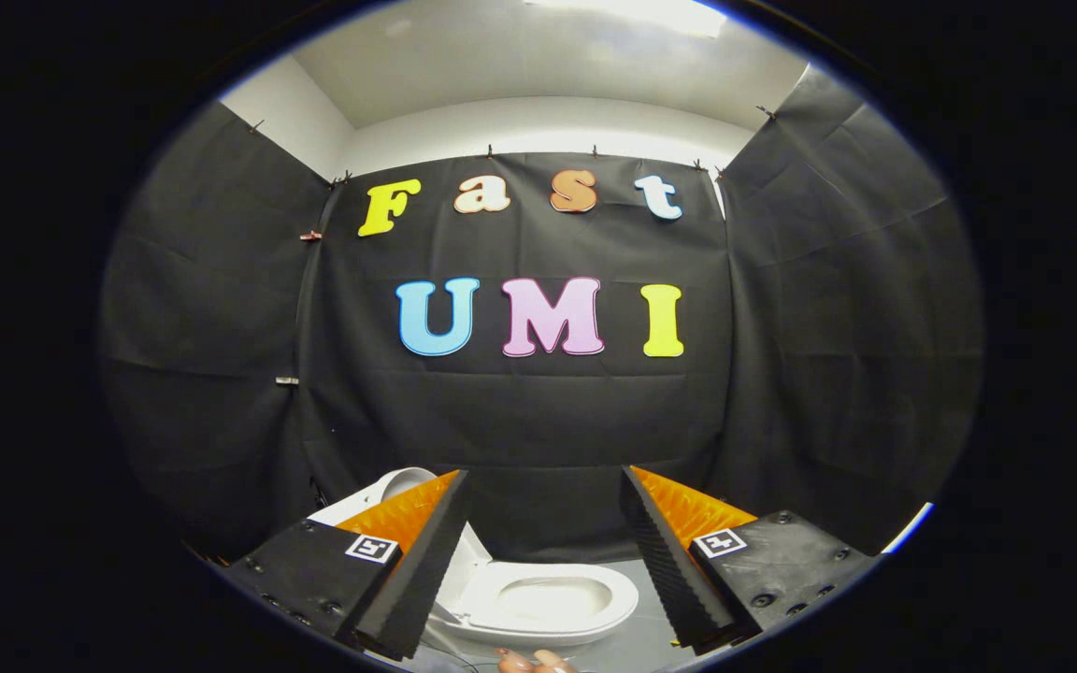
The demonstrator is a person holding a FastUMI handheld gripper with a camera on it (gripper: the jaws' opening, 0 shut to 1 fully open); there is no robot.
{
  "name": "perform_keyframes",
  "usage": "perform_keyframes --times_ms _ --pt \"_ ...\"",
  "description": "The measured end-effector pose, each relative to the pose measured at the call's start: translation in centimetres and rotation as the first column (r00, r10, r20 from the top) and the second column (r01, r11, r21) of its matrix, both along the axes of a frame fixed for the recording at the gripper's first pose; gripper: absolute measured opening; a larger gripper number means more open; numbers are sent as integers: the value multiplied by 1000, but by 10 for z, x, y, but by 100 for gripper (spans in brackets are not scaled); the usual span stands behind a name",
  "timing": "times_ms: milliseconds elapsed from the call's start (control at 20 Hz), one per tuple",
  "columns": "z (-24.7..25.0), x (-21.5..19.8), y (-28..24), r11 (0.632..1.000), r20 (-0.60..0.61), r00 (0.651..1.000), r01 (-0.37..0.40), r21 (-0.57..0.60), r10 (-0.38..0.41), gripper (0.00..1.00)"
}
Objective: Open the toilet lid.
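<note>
**Toilet below us, fingers spread and holding nothing**

We face the booth wall (pixel 538 421), a black cloth that wraps around on three sides, with a strip of white ceiling (pixel 538 65) above it and a bright light at the top.

Below the cloth, low between and beyond our fingers, we see the toilet (pixel 548 608). Its white seat ring lies flat and we look down into the oval bowl opening. The lid (pixel 398 486) appears to stand raised behind the seat, on the left side; we see its rounded white top edge just above the left finger, which hides most of it, so we cannot tell how far back it leans. Grey floor (pixel 641 640) shows around the bowl.

Our gripper (pixel 543 570) hangs above the toilet with its two fingers wide apart. Neither finger touches the seat or the lid as far as we can tell, and nothing sits between them except the view down to the bowl.

At the very bottom, just below the seat's front rim, we see a few fingertips (pixel 538 662) of a person's hand.
</note>
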State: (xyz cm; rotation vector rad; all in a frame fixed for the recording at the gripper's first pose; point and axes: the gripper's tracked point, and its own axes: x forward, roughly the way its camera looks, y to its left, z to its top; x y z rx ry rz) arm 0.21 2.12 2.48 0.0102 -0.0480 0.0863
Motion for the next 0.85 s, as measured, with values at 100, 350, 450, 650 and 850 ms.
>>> perform_keyframes --times_ms 100,350,450,650,850 --pt "1 0 0 1000 4 1000 1 -1 -1 99" --pt "2 -1 4 1000 14 1000 0 -11 0 99" --pt "2 -1 5 1000 15 1000 0 -17 0 99" --pt "2 -1 6 1000 16 1000 -1 -22 1 99" --pt "0 -1 7 1000 13 1000 -1 -26 1 99"
